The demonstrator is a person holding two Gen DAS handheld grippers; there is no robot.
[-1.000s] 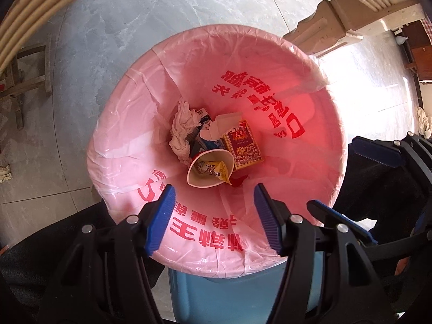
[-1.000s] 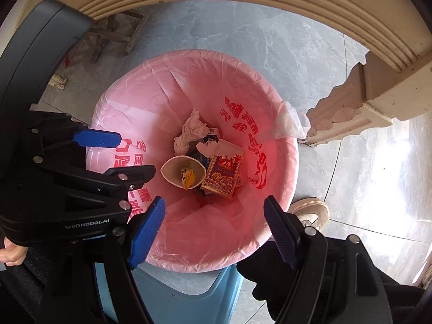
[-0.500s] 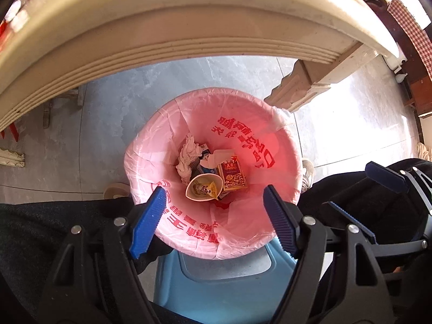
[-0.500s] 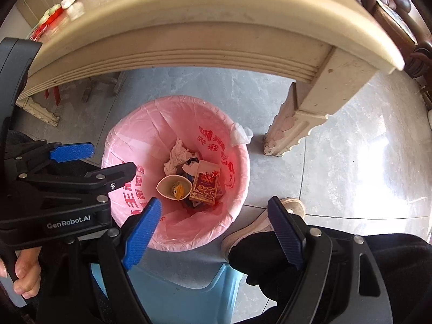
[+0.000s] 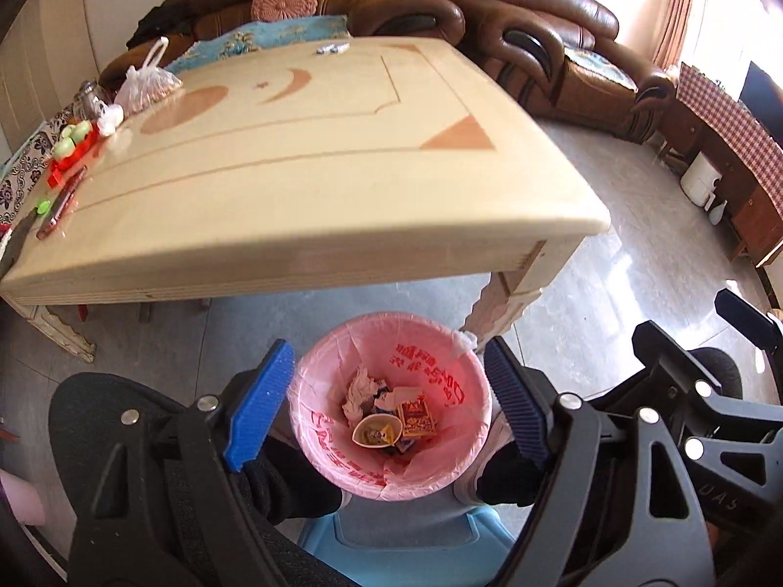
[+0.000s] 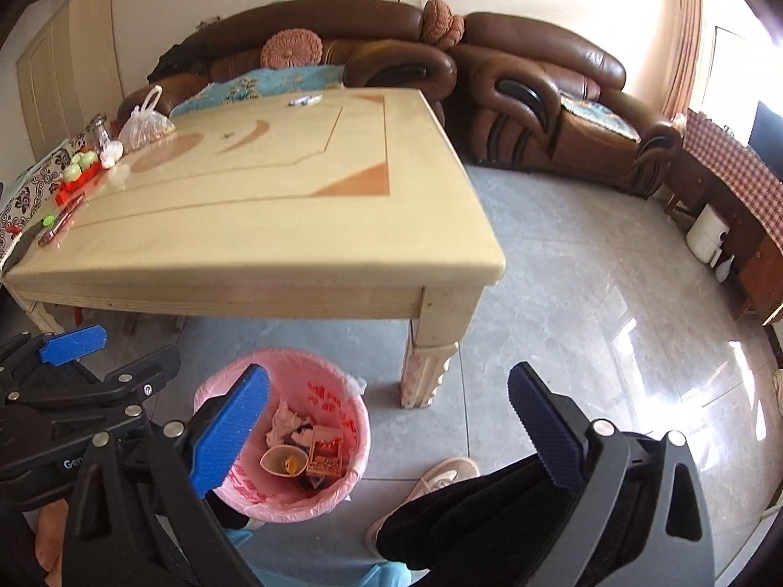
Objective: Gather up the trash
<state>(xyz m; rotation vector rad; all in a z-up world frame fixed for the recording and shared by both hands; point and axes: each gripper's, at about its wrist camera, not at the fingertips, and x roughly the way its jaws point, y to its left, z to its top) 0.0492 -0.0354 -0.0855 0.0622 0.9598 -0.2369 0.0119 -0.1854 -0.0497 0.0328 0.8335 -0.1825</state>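
Floor (image 5: 611,303): bin (image 5: 391,474) below left claw (image 5: 389,403)

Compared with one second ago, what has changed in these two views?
Both hand-held grippers, left and right, rose away from the pink-lined trash bin, so the table top and sofa came into view. Nothing was grasped or released. Both stay open and empty; the trash in the bin lies unchanged.

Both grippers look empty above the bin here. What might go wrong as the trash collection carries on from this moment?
The remaining clutter sits at the table's far left edge, a long reach for the open left gripper and right gripper. The glass jar beside the tied plastic bag might be toppled. The pink-lined bin stands between the person's feet and might get kicked.
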